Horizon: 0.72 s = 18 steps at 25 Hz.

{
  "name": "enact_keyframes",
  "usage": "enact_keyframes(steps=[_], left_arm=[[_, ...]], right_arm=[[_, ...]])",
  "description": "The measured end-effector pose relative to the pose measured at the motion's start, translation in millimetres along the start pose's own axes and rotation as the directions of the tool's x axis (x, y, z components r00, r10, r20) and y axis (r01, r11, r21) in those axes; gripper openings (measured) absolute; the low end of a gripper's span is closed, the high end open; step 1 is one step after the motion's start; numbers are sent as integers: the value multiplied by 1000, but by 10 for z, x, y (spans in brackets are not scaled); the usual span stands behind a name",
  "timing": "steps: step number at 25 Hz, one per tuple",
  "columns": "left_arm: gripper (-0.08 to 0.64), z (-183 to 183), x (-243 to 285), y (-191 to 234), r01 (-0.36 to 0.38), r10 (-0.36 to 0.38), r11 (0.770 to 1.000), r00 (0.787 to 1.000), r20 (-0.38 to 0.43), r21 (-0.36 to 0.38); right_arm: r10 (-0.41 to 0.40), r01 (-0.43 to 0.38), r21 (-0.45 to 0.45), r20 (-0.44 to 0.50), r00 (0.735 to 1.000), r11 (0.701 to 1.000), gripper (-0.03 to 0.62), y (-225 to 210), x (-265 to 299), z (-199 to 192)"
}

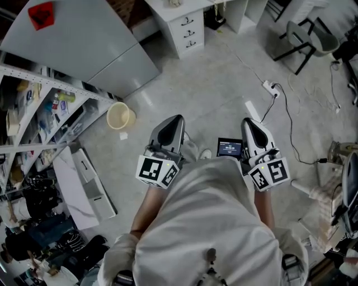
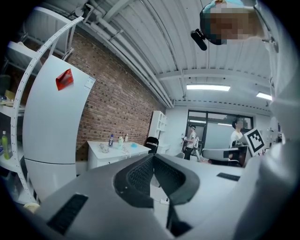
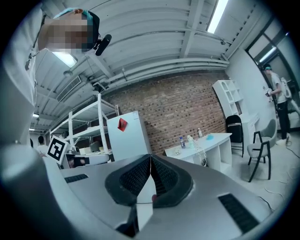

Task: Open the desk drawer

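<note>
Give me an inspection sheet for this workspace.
Surface: bare concrete floor.
Job's things: desk far ahead; its drawers look shut.
Clutter: cup on the floor.
Grippers: left gripper and right gripper, jaws together, nothing held.
Cables: power strip, cable trailing right.
Surroundings: fridge, shelves, chair.

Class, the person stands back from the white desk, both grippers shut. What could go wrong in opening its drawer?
The power strip and its cable lie on the floor near the way to the desk: a likely trip hazard. The left gripper and right gripper are both shut and empty; unless one opens first, it may just bump the small drawer handles.
</note>
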<state>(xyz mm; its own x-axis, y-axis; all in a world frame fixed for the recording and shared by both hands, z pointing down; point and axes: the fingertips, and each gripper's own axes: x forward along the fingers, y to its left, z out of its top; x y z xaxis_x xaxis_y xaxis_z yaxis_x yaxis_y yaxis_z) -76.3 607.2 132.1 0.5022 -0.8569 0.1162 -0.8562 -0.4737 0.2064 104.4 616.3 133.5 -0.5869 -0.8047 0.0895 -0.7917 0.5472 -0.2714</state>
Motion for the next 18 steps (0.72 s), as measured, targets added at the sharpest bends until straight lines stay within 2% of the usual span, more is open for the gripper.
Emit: enact_keyframes(steps=[8, 13, 18], left_arm=[[8, -42, 203, 496, 4, -4, 1000, 1000, -18, -28], [8, 39, 598, 852, 37, -37, 996, 999, 5, -79], [8, 247, 956, 1038, 100, -98, 992, 995, 30, -75]], right_arm=[[-30, 30, -1, -10, 999, 1000, 26, -85, 483, -32], [-51, 50, -36, -23, 998, 998, 26, -178, 907, 83], [-79, 79, -41, -9, 997, 996, 26, -246, 1310, 245]])
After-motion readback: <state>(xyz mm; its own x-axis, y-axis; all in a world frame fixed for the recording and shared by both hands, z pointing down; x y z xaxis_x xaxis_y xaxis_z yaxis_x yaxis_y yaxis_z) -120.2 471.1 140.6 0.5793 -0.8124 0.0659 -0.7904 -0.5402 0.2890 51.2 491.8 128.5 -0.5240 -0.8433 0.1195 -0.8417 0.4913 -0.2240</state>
